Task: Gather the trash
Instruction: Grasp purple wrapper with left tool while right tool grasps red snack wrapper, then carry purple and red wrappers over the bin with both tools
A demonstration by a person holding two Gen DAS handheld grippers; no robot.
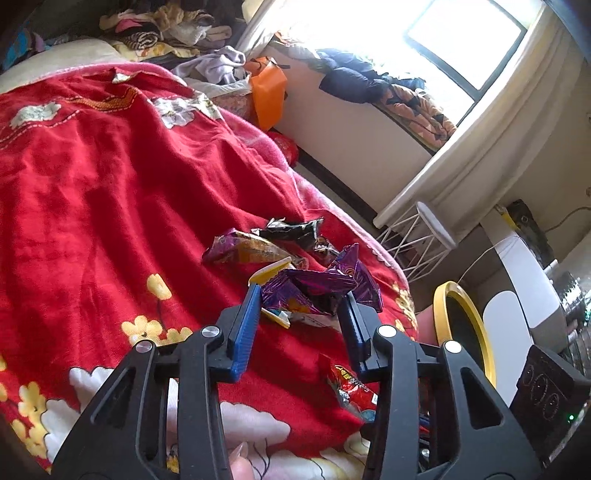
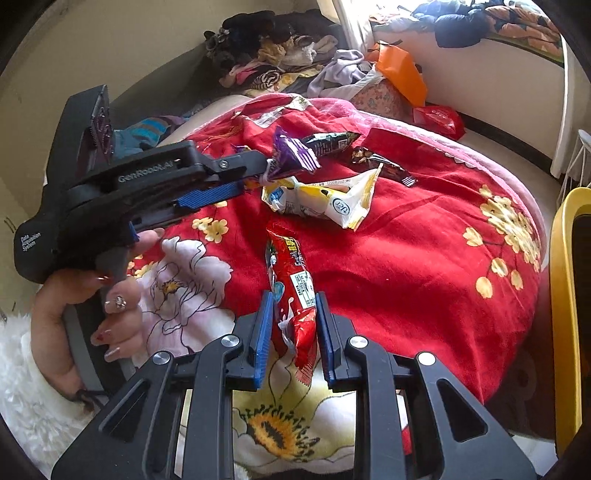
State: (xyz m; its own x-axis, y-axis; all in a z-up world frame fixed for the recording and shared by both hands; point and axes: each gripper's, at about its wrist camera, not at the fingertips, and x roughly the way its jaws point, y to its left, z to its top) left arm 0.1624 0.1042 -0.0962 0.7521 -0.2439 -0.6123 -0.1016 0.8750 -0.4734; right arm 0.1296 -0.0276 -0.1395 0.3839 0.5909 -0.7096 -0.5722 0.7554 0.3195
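Observation:
Snack wrappers lie on a red flowered blanket (image 1: pixel 110 177). My left gripper (image 1: pixel 301 295) is shut on a crumpled purple wrapper (image 1: pixel 317 286); the right wrist view shows it (image 2: pixel 258 177) holding that purple wrapper (image 2: pixel 291 153) above the bed. My right gripper (image 2: pixel 293 301) is closed around a red snack wrapper (image 2: pixel 291 280) lying on the blanket (image 2: pixel 406 240). A yellow-white wrapper (image 2: pixel 321 199) and dark wrappers (image 2: pixel 380 162) lie beyond. The left wrist view shows another purple-orange wrapper (image 1: pixel 243 249), a black wrapper (image 1: pixel 295 230) and the red wrapper (image 1: pixel 351 387).
A yellow-rimmed bin (image 1: pixel 465 328) stands off the bed's right side; it also shows in the right wrist view (image 2: pixel 565 295). Clothes (image 1: pixel 166 22) pile at the bed's far end. An orange bag (image 1: pixel 269 92) and a white wire stool (image 1: pixel 417 240) stand near the window wall.

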